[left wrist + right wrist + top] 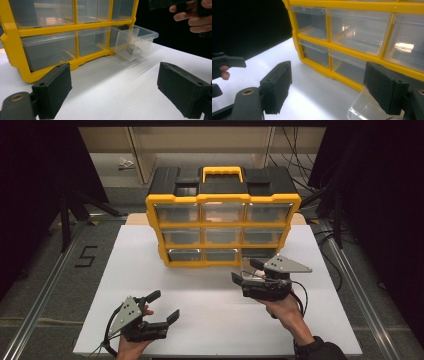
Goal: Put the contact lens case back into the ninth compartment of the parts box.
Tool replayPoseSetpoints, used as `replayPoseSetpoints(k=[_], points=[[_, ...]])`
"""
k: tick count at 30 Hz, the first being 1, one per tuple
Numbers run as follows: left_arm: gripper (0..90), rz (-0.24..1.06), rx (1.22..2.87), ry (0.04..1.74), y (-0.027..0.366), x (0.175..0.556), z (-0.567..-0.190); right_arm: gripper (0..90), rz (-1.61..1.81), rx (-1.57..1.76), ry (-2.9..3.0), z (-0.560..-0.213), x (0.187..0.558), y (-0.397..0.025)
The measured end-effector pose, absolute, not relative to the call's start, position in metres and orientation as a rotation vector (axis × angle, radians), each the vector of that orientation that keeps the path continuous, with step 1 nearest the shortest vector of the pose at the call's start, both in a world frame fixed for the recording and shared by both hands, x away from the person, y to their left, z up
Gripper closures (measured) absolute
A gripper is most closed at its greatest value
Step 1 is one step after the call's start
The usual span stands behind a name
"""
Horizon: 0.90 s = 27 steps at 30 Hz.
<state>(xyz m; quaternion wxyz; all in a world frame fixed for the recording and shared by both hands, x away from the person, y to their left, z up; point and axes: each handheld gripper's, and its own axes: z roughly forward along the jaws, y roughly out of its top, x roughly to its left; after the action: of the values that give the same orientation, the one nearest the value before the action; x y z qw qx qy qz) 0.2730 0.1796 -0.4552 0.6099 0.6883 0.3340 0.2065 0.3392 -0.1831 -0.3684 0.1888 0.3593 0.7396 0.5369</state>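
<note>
The yellow organizer stands at the table's far edge, its bottom-right drawer already pulled out with a small round thing inside — still to be fetched, I judge. My right gripper hovers just before that drawer, spread wide and empty — my left gripper, well back from the organizer, gapes too.

White surface on grey floor, metal rails both sides. Black "5" mark on floor at left. Dark curtains flank; cables at back right. Beige shelf unit behind.
</note>
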Motion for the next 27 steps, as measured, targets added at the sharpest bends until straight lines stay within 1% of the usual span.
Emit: replayPoseSetpoints(k=[14, 27], points=[[11.5, 0.477, 1.587, 0.774, 0.180, 0.273, -0.455, 23.0, 1.583, 0.962, 2.043, -0.371, 0.329, -0.184], [11.1, 0.466, 1.583, 0.769, 0.180, 0.273, -0.455, 21.8, 1.642, 0.970, 1.963, -0.379, 0.321, -0.199]])
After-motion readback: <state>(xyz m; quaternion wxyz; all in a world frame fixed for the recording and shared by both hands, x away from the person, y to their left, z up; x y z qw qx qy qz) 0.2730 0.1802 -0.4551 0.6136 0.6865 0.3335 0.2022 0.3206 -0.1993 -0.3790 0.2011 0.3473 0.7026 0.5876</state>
